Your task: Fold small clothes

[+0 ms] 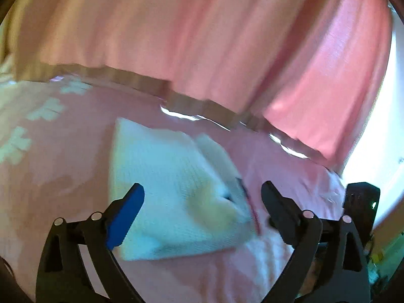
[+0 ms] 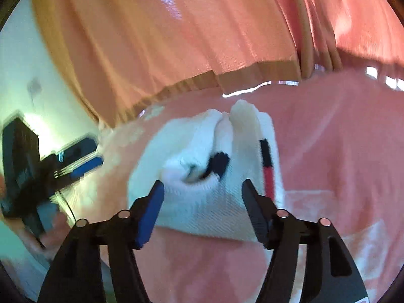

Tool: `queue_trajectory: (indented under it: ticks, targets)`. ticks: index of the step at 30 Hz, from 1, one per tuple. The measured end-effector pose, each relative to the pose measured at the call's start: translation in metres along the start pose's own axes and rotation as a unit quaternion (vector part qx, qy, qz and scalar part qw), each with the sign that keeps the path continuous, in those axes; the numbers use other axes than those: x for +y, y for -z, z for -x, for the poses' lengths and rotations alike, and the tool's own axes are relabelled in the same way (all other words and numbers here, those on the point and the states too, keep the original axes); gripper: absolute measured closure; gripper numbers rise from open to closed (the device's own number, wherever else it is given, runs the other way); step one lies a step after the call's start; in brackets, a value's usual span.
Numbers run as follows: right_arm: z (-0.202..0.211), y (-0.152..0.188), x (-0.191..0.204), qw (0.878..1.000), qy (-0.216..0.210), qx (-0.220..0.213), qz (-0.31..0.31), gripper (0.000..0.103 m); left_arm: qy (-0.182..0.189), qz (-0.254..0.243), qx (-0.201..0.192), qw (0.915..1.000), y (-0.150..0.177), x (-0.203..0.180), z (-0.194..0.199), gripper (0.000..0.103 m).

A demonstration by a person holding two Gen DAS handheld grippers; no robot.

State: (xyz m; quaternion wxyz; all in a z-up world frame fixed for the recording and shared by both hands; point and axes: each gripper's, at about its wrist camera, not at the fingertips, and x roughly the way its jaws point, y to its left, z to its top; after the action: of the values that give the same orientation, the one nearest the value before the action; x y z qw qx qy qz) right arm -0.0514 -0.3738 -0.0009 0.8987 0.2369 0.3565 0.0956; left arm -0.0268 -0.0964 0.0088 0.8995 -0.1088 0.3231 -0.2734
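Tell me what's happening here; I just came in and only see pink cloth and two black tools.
A person is folding small clothes with a hand-held gripper in each hand. A small white knitted garment lies on a pink bedspread, with a pink curtain behind. The left hand-held gripper and the right hand-held gripper are both open and hold nothing, with the garment in front of them.

Two black hand-held grippers, each with one blue-faced finger

The left gripper point(image 1: 202, 197) has black plastic linkage arms with round silver pins at the joints — its left finger point(image 1: 125, 218) carries a blue ridged pad, its right finger is plain black with a toothed edge. The right gripper point(image 2: 202, 197) is built the same way: a blue pad point(image 2: 149, 217) on the left finger, black on the right, silver pins at the joints — all blurred.
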Motion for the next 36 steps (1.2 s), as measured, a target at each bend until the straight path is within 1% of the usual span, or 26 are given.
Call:
queue_trajectory:
  ticks: [2, 4, 7, 8, 13, 15, 16, 17, 18, 19, 21, 24, 25, 26, 27, 28, 29, 30, 31, 33, 34, 35, 36]
  targets:
    - [-0.018, -0.009, -0.006, 0.999, -0.008, 0.013, -0.041, 0.034, -0.048, 0.013, 0.0, 0.9988, -0.004, 0.019, -0.001, 0.012]
    - [-0.031, -0.008, -0.006, 0.997, -0.011, 0.025, -0.067, 0.034, -0.081, 0.035, 0.012, 0.996, -0.003, 0.039, -0.006, 0.012]
    - [-0.058, -0.007, -0.011, 0.992, -0.012, 0.049, -0.113, 0.034, -0.095, 0.056, 0.033, 0.9933, -0.001, 0.058, -0.011, 0.012]
    - [-0.065, -0.006, -0.01, 0.991, -0.014, 0.057, -0.119, 0.034, -0.096, 0.059, 0.034, 0.993, -0.002, 0.062, -0.01, 0.012]
    - [-0.091, -0.002, 0.006, 0.99, -0.024, 0.081, -0.115, 0.034, -0.119, 0.073, 0.037, 0.9895, -0.003, 0.078, -0.004, 0.012]
    - [-0.099, 0.001, 0.012, 0.99, -0.013, 0.092, -0.109, 0.034, -0.121, 0.091, 0.038, 0.9878, -0.004, 0.085, -0.005, 0.012]
    - [-0.103, 0.002, 0.015, 0.99, -0.005, 0.094, -0.101, 0.038, -0.12, 0.097, 0.04, 0.9872, -0.005, 0.088, -0.005, 0.011]
    - [-0.106, 0.002, 0.018, 0.991, -0.003, 0.093, -0.094, 0.065, -0.122, 0.107, 0.039, 0.986, -0.006, 0.091, -0.004, 0.012]
    - [-0.108, 0.002, 0.022, 0.993, 0.004, 0.089, -0.078, 0.079, -0.123, 0.112, 0.037, 0.9853, -0.007, 0.093, -0.004, 0.012]
    - [-0.107, 0.001, 0.026, 0.994, 0.016, 0.083, -0.064, 0.081, -0.125, 0.115, 0.034, 0.9849, -0.008, 0.094, -0.004, 0.012]
    - [-0.084, -0.009, 0.043, 0.999, 0.018, 0.031, -0.025, 0.085, -0.124, 0.12, 0.03, 0.9846, -0.01, 0.093, -0.003, 0.012]
    - [-0.04, -0.022, 0.062, 0.999, 0.023, -0.042, 0.025, 0.086, -0.112, 0.125, 0.027, 0.9854, -0.014, 0.088, -0.003, 0.012]
    - [-0.027, -0.023, 0.063, 0.997, 0.033, -0.058, 0.036, 0.086, -0.108, 0.121, 0.026, 0.9864, -0.014, 0.084, -0.004, 0.011]
    - [-0.015, -0.02, 0.057, 0.996, 0.053, -0.065, 0.042, 0.086, -0.107, 0.117, 0.027, 0.987, -0.014, 0.082, -0.005, 0.011]
    - [-0.011, -0.015, 0.045, 0.995, 0.072, -0.058, 0.037, 0.085, -0.106, 0.111, 0.029, 0.9877, -0.013, 0.078, -0.008, 0.011]
    - [-0.015, -0.01, 0.028, 0.995, 0.094, -0.036, 0.021, 0.085, -0.106, 0.106, 0.034, 0.9881, -0.011, 0.075, -0.011, 0.011]
    - [-0.028, -0.001, 0.002, 0.993, 0.113, 0.015, -0.012, 0.083, -0.107, 0.099, 0.043, 0.9884, -0.008, 0.071, -0.017, 0.011]
    - [-0.044, 0.01, -0.023, 0.99, 0.119, 0.063, -0.052, 0.082, -0.107, 0.094, 0.053, 0.9884, -0.005, 0.067, -0.024, 0.011]
    - [-0.054, 0.018, -0.038, 0.987, 0.109, 0.089, -0.082, 0.081, -0.107, 0.089, 0.062, 0.9883, -0.003, 0.064, -0.028, 0.011]
    - [-0.053, 0.023, -0.049, 0.988, 0.084, 0.081, -0.105, 0.079, -0.107, 0.077, 0.08, 0.9881, 0.003, 0.055, -0.038, 0.011]
    - [-0.048, 0.022, -0.047, 0.989, 0.081, 0.076, -0.102, 0.075, -0.106, 0.072, 0.084, 0.9882, 0.006, 0.05, -0.041, 0.011]
    - [-0.042, 0.019, -0.042, 0.99, 0.083, 0.071, -0.088, 0.074, -0.105, 0.066, 0.088, 0.9884, 0.008, 0.045, -0.044, 0.011]
    - [-0.037, 0.018, -0.037, 0.991, 0.086, 0.063, -0.075, 0.07, -0.104, 0.062, 0.09, 0.9886, 0.01, 0.041, -0.046, 0.011]
